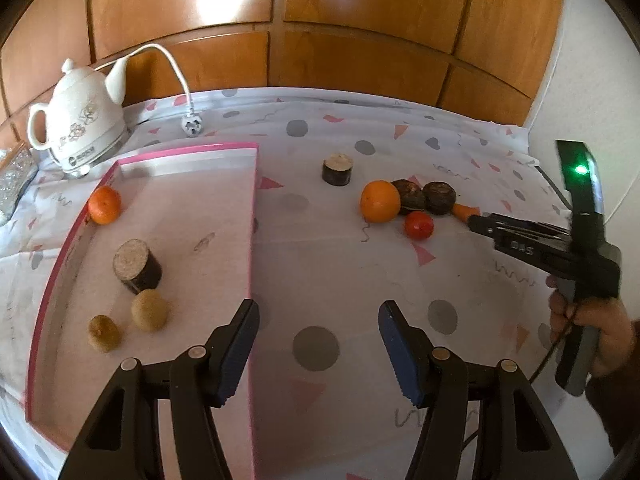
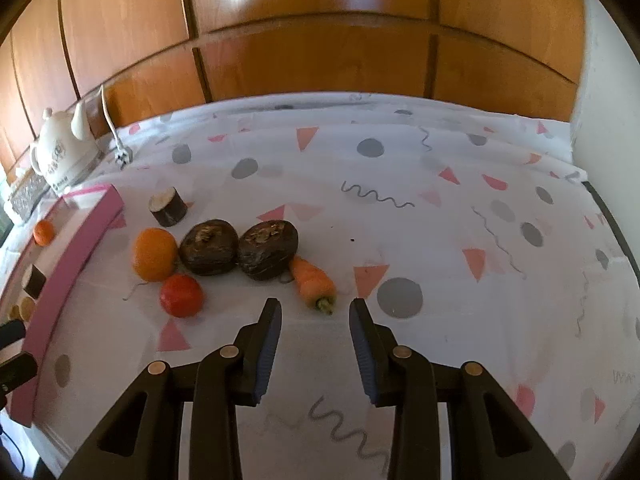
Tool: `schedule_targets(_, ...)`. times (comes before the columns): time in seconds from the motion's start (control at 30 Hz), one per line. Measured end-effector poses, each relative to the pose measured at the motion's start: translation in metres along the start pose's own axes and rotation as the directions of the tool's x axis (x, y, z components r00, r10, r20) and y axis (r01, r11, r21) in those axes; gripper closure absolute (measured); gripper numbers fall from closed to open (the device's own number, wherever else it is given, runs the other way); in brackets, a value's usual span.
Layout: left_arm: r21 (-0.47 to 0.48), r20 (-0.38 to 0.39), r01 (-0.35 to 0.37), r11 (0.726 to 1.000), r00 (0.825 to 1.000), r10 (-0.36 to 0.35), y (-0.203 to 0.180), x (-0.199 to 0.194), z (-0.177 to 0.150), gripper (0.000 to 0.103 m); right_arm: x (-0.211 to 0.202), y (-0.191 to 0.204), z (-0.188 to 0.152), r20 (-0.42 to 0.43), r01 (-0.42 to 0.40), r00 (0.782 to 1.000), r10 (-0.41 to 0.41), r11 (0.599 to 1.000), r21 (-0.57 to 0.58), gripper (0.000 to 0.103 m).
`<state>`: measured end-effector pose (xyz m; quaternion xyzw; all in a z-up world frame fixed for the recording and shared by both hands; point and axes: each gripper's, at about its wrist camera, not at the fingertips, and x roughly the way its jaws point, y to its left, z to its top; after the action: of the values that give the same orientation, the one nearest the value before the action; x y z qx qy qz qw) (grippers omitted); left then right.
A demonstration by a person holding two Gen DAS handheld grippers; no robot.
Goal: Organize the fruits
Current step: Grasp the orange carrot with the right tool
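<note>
A table draped in a white cloth (image 2: 420, 168) printed with grey dots, pink triangles and squiggles is bounded at the far edge by glossy wooden panelling (image 2: 320, 40) and at the right by a pale wall. A shallow pink-rimmed tray (image 1: 253, 216) occupies the left part of the cloth, its straight right rim running toward the camera in the left wrist view; broad bare cloth is seen right of that rim and across the right half of the table. Inside the tray lie a small mandarin (image 1: 104, 205) near the far left wall, a dark-skinned cut cylinder with a pale face (image 1: 137, 266), and two fuzzy tan kiwis (image 1: 149, 309) close together. Outside it, a second cut cylinder (image 2: 168, 206) stands just beyond the tray's corner, and a cluster is formed by a smooth orange (image 2: 154, 249), two dark rough-topped round fruits (image 2: 208, 247) touching each other, a shiny red tomato (image 2: 182, 295) and a tapered carrot (image 2: 311, 280) with its green stub toward the camera. The left gripper (image 1: 318, 344) is held released over the tray's right rim, nothing between its ribbed blue pads. The right gripper (image 2: 315, 344) is also unclenched and empty, with the carrot's stub just beyond its tips. A white ceramic kettle (image 1: 80, 120) and a loose white plug (image 1: 191, 125) sit at the far left.
</note>
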<state>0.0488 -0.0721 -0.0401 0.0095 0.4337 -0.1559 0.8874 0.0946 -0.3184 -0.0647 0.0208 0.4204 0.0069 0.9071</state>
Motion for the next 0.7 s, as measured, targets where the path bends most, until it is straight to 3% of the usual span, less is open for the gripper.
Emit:
schedule_targets(0.23,0.01,-0.013,0.019,1.0,1.0,-0.019,-0.01,0.008,0.006,0.04,0.023,0.003,0.008,-0.029,0.016,0.999,-0.019,0.997,-0.077,0.067)
schedule_targets(0.3,0.003,-0.022,0.029,1.0,0.999,-0.029,-0.01,0.011,0.009,0.04,0.024,0.003,0.009,-0.024,0.016,1.0,-0.018,0.996,-0.091,0.08)
schedule_targets(0.7,-0.067,-0.051,0.074,0.995,0.996,-0.077,-0.017,0.042,0.044,0.041,0.028,0.0,0.007,-0.013,-0.017,1.0,0.016,0.998,-0.066,0.08)
